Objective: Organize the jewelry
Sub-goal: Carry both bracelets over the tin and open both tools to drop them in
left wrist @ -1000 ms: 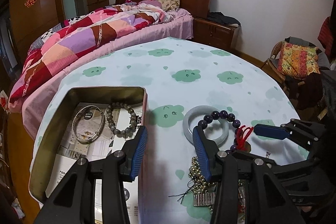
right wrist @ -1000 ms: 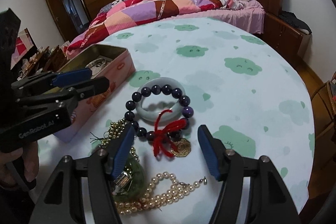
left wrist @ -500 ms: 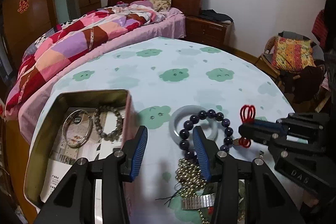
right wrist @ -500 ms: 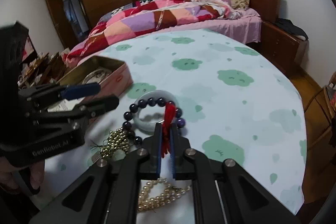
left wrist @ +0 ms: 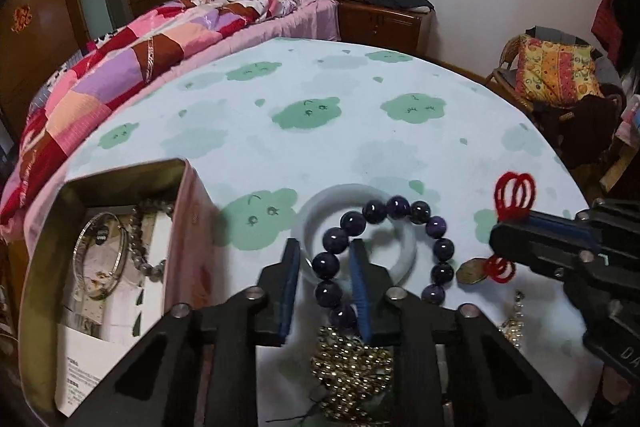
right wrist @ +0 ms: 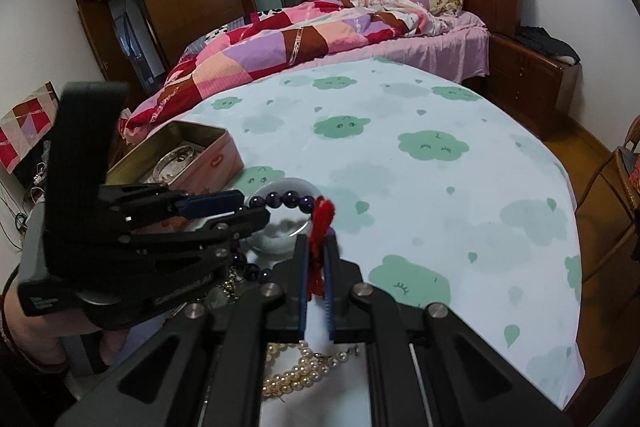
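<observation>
A dark purple bead bracelet (left wrist: 400, 243) with a red cord tassel (left wrist: 514, 193) and a brass charm (left wrist: 472, 271) lies over a pale jade bangle (left wrist: 404, 255). My right gripper (right wrist: 318, 259) is shut on the red cord tassel (right wrist: 320, 227) and shows at the right of the left wrist view (left wrist: 500, 227). My left gripper (left wrist: 326, 259) has its fingers close around the bracelet's left beads without clamping them. An open pink tin (left wrist: 188, 227) at the left holds a silver bangle (left wrist: 98, 259) and a grey bead bracelet (left wrist: 138, 247).
A heap of gold beads (left wrist: 352, 375) lies under my left gripper. A pearl necklace (right wrist: 296, 371) lies under my right gripper. The round table has a pale cloud-print cloth (left wrist: 360, 131). A bed (left wrist: 160, 43) stands behind and a chair with a cushion (left wrist: 556, 71) at the right.
My right gripper closed on the red cord tassel and lifted it. My left gripper moved right from the tin and narrowed around the bracelet's left beads.
</observation>
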`<state>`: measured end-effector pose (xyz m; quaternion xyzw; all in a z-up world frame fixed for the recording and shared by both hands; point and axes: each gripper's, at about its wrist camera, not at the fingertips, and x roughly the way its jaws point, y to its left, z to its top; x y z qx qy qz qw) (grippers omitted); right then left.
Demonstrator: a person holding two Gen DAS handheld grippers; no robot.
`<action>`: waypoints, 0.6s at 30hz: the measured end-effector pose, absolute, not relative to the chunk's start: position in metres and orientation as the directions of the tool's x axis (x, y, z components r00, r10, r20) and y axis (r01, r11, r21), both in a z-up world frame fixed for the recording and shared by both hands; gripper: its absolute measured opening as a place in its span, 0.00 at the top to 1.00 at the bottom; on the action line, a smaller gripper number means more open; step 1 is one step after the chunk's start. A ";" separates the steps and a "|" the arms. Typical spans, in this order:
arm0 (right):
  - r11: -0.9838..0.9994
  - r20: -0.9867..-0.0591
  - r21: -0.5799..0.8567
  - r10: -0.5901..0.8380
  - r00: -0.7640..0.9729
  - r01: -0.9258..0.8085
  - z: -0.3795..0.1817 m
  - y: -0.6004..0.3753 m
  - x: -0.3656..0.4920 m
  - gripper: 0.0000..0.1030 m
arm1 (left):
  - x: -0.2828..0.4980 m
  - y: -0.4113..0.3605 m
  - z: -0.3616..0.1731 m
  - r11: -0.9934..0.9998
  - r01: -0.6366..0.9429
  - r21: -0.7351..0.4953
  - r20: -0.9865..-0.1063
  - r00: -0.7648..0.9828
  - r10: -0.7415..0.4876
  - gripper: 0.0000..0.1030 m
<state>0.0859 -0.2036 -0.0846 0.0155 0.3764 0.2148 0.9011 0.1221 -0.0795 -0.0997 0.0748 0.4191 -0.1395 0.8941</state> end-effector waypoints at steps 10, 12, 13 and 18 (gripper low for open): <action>0.905 -0.642 0.180 0.405 0.651 -0.385 -0.071 -0.202 0.079 0.91 | 0.101 -0.068 -0.064 0.940 0.337 -0.061 -0.699 0.657 -0.281 0.87; 0.904 -0.636 0.176 0.406 0.656 -0.389 -0.068 -0.201 0.078 0.91 | 0.095 -0.067 -0.054 0.937 0.344 -0.065 -0.681 0.671 -0.293 0.87; 0.904 -0.632 0.173 0.406 0.660 -0.390 -0.066 -0.200 0.077 0.91 | 0.093 -0.067 -0.052 0.936 0.346 -0.064 -0.676 0.676 -0.296 0.87; 0.902 -0.618 0.164 0.410 0.671 -0.399 -0.058 -0.197 0.075 0.91 | 0.084 -0.066 -0.035 0.932 0.358 -0.062 -0.643 0.699 -0.312 0.87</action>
